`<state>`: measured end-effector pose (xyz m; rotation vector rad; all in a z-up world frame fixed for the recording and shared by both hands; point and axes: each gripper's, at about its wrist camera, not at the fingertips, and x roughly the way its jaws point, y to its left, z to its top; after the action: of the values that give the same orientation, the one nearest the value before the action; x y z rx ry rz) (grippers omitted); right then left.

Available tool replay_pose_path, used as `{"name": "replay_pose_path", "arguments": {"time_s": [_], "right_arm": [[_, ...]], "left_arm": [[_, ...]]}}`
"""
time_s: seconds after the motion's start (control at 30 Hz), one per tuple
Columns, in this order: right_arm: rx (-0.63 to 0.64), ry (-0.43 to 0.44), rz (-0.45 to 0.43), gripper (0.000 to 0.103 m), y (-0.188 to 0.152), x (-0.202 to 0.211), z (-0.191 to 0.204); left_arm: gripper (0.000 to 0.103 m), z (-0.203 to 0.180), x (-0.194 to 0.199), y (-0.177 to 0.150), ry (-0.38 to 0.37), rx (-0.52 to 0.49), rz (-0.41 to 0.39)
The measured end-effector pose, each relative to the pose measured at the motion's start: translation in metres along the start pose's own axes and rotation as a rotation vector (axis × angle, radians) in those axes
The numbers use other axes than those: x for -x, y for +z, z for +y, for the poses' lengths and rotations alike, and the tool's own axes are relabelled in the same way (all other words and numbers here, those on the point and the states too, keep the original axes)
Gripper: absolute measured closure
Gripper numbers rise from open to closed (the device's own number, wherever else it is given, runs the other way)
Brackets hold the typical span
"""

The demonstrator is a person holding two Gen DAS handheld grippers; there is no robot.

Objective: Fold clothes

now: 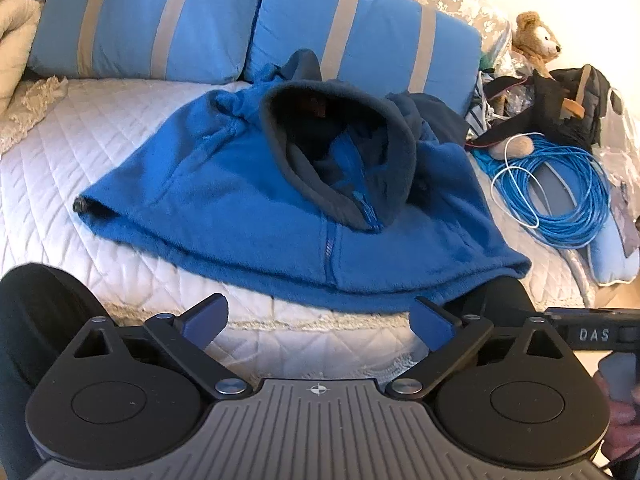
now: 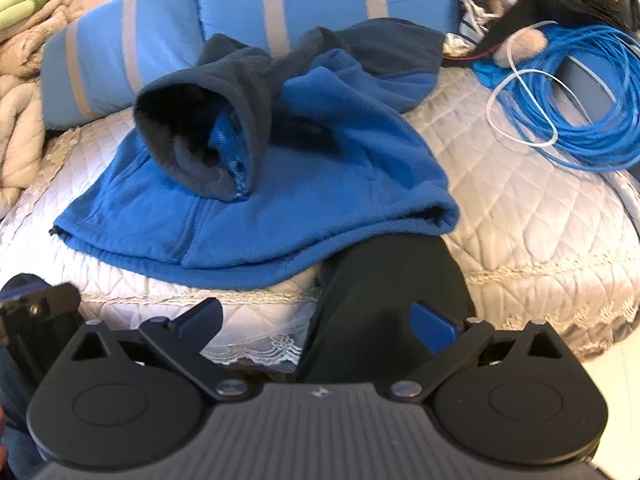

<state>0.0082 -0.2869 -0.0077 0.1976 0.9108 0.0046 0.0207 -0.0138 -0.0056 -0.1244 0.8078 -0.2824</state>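
Plainly, both grippers' jaws (left (image 1: 318, 322), right (image 2: 316, 322)) gape before the blue fleece (image 1: 248, 216); "DAS" shows.

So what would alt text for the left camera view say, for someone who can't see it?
A blue fleece hoodie with a dark hood lies rumpled on a white quilted bed, just beyond the open left gripper. Two blue striped pillows sit behind it, a coil of blue cable to the right.

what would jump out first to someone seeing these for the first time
A bright blue fleece hoodie lies on the white quilted bed, its dark-lined hood gaping open on top. To its right sits a coil of blue cable, and two blue striped pillows stand behind.
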Motion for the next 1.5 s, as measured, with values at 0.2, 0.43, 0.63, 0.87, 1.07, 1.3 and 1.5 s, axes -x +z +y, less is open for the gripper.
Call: {"name": "replay_pose_path", "arguments": {"time_s": [0.2,0.43,0.63,0.87,1.07,1.3,1.5], "right_arm": [[0.063,0.011,-0.041,0.0,0.011,-0.001,0.013],[0.133,0.017,-0.069,0.0,0.025,-0.002,0.025],[0.189,0.014,-0.098,0.0,0.029,-0.002,0.032],[0.205,0.015,-0.118,0.0,0.031,-0.002,0.034],[0.238,-0.002,-0.152,0.0,0.041,-0.006,0.035],[0.3,-0.03,-0.236,0.001,0.059,-0.015,0.045],[0.42,-0.043,-0.305,0.005,0.075,-0.034,0.067]], "left_arm": [[0.006,0.008,-0.004,0.015,0.018,-0.013,-0.028],[0.007,0.015,-0.012,0.026,-0.014,-0.006,-0.038],[0.007,0.018,-0.014,0.028,-0.029,-0.004,-0.045],[0.007,0.03,-0.016,0.035,-0.046,0.024,-0.065],[0.007,0.041,-0.025,0.05,-0.041,0.025,-0.094],[0.008,0.048,-0.041,0.064,-0.069,0.044,-0.116],[0.008,0.052,-0.052,0.068,-0.092,0.094,-0.16]]}}
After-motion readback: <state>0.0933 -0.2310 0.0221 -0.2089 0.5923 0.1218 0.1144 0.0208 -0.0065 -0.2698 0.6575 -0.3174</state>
